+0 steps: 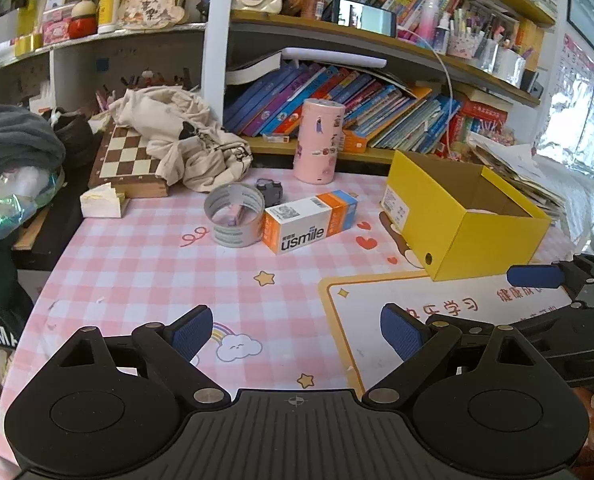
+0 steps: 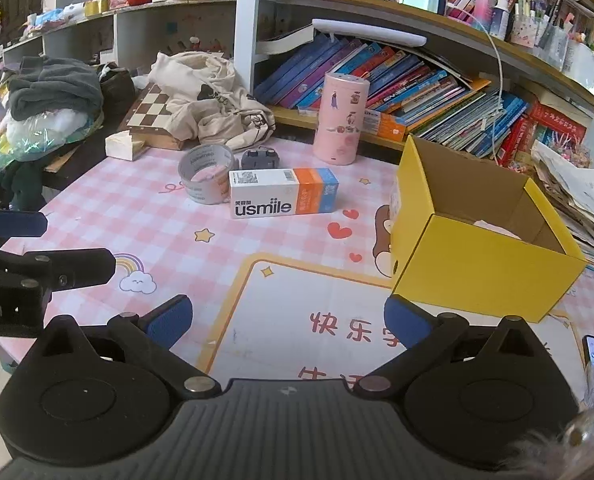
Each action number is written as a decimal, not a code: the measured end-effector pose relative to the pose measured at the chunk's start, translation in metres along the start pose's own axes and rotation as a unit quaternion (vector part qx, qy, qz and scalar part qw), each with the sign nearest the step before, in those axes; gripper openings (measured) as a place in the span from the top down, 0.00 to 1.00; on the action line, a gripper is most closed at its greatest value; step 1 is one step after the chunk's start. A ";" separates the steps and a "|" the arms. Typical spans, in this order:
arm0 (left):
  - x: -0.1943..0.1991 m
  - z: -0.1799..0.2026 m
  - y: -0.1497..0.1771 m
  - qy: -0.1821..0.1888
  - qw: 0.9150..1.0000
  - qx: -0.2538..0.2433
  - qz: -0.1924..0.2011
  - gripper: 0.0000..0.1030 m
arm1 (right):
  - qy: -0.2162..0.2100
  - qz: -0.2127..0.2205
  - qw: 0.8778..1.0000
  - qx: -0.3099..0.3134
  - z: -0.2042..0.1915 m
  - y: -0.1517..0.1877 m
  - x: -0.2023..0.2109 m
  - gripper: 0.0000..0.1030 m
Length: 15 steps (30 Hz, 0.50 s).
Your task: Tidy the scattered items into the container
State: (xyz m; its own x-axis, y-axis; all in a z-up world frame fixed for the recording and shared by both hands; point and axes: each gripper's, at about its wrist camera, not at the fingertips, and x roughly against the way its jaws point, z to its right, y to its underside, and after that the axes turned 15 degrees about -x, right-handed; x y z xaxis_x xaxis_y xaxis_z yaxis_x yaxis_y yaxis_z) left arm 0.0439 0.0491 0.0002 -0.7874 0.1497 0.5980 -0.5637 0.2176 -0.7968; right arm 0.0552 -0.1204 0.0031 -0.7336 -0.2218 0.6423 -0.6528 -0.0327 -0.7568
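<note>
Both the left gripper (image 1: 296,330) and the right gripper (image 2: 289,320) hover low over the pink checked table mat (image 1: 137,280) with their blue-padded fingers spread wide and nothing between them. Farther back, the white-and-orange usmile box (image 2: 284,197) lies on its side, touching the grey tape roll (image 2: 207,172), with a small dark toy car (image 2: 260,159) just behind. The open yellow cardboard box (image 2: 485,268) sits to their right, near the upright pink cylindrical tin (image 2: 341,118).

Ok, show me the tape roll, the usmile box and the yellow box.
tape roll (image 1: 235,216), left wrist view, front of outer wall
usmile box (image 2: 283,196), right wrist view, middle of printed side
yellow box (image 2: 485,268), right wrist view, near outer wall
</note>
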 end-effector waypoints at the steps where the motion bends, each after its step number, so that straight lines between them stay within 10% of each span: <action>1: -0.002 -0.001 0.000 -0.001 1.000 0.002 -0.002 0.10 | -0.001 -0.002 1.000 0.001 0.000 -0.001 -0.003 0.00; 15: -0.047 -0.019 -0.017 -0.023 0.999 0.018 -0.032 0.10 | -0.027 -0.033 0.999 0.014 0.004 -0.032 -0.061 0.00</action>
State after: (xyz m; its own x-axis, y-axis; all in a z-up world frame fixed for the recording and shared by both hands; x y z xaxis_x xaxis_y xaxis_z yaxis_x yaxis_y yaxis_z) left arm 0.0955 0.0569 -0.0133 -0.7596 0.0909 0.6441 -0.6215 0.1907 -0.7599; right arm 0.1218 -0.1093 -0.0126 -0.6778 -0.2715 0.6832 -0.6927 -0.0755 -0.7172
